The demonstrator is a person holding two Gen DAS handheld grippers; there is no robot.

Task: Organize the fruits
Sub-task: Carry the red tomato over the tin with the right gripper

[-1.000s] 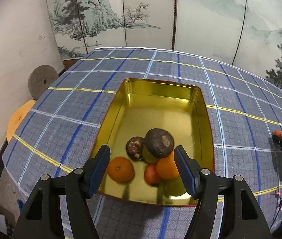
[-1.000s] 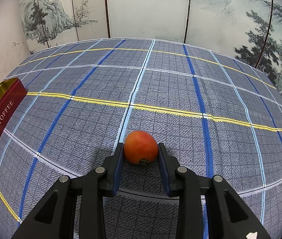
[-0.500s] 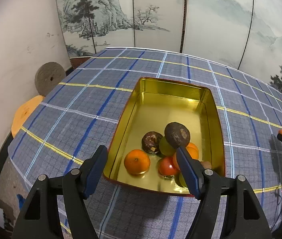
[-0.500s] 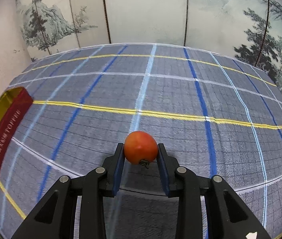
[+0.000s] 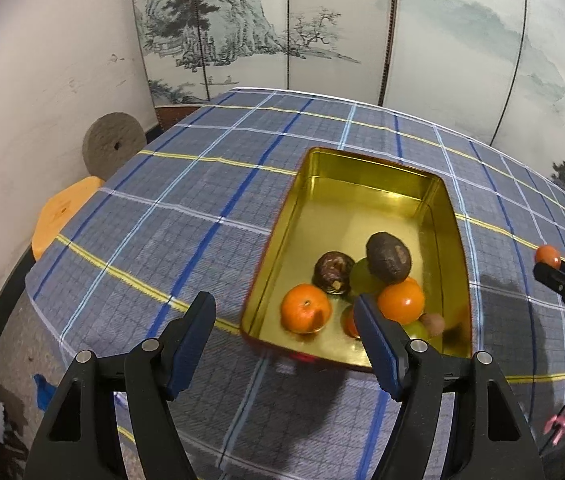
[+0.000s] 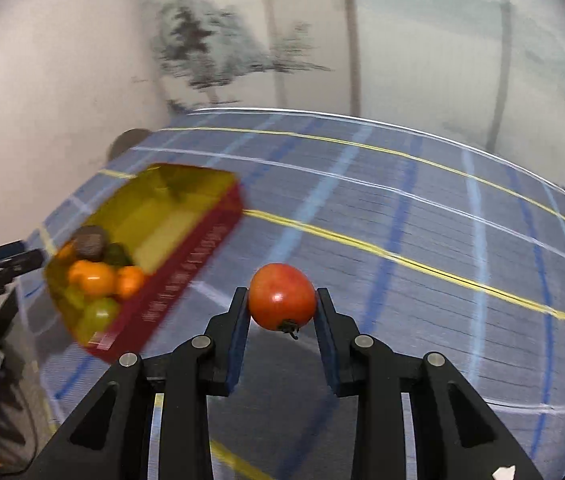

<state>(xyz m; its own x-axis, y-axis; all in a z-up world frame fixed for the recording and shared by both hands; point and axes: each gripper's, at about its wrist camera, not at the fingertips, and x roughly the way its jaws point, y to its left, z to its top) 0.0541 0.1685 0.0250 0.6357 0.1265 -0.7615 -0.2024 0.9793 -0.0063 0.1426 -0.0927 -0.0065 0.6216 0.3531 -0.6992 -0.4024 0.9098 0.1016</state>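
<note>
A gold tin (image 5: pixel 366 168) with red outer walls sits on the plaid tablecloth. It holds several fruits at its near end: oranges (image 5: pixel 305 313), two dark brown fruits (image 5: pixel 388 257) and green ones. My left gripper (image 5: pixel 284 326) is open and empty, hovering above the tin's near left corner. My right gripper (image 6: pixel 282 312) is shut on a red tomato (image 6: pixel 281 297), held above the cloth to the right of the tin (image 6: pixel 186 248). The tomato (image 5: pixel 548 256) also shows at the right edge of the left wrist view.
The blue plaid tablecloth (image 5: pixel 186 208) covers the table. An orange stool (image 5: pixel 62 212) and a grey stone disc (image 5: pixel 113 145) stand by the wall at the left. Painted screen panels (image 5: pixel 322 20) stand behind the table.
My left gripper has pulled back and to the left from over the tin. My right gripper has lifted the tomato and swung left, bringing the tin into its view.
</note>
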